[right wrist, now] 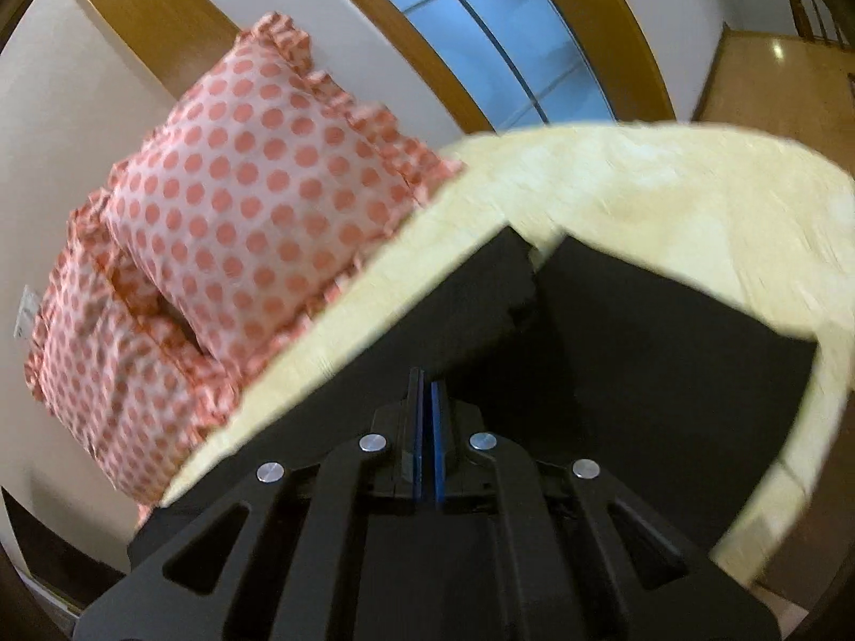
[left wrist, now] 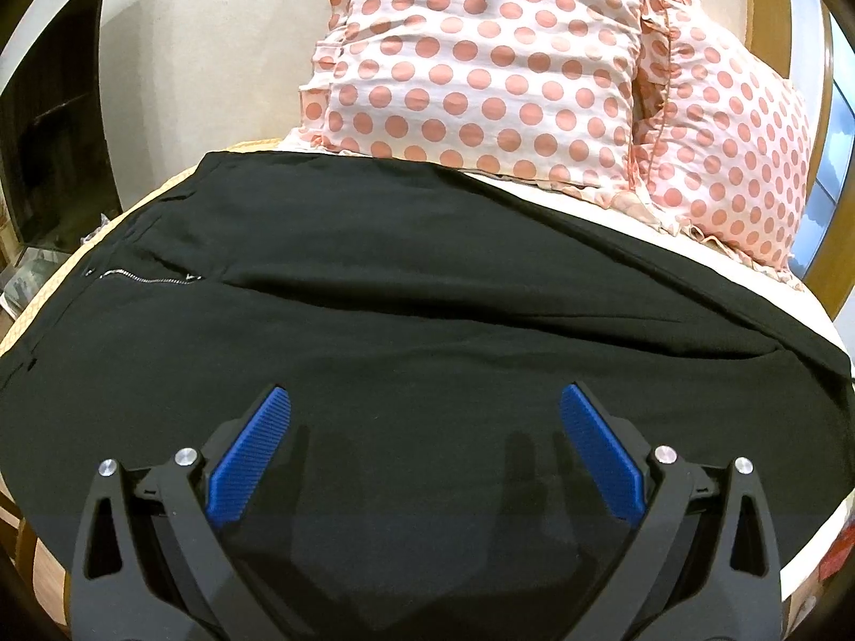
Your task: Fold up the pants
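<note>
Black pants (left wrist: 427, 288) lie spread across the bed, waistband and a silver zipper (left wrist: 144, 279) at the left. My left gripper (left wrist: 425, 406) is open, its blue pads (left wrist: 251, 459) wide apart just above the near part of the pants, holding nothing. In the right wrist view my right gripper (right wrist: 427, 390) has its blue pads pressed together over the black pants (right wrist: 614, 331) near the leg ends. I cannot tell whether cloth is pinched between them. That view is blurred.
Two pink polka-dot pillows (left wrist: 481, 64) lean at the head of the bed; they also show in the right wrist view (right wrist: 251, 203). The pale yellow bedsheet (right wrist: 641, 181) surrounds the pants. A wooden-framed window (right wrist: 507, 43) is behind. A dark cabinet (left wrist: 48, 133) stands at left.
</note>
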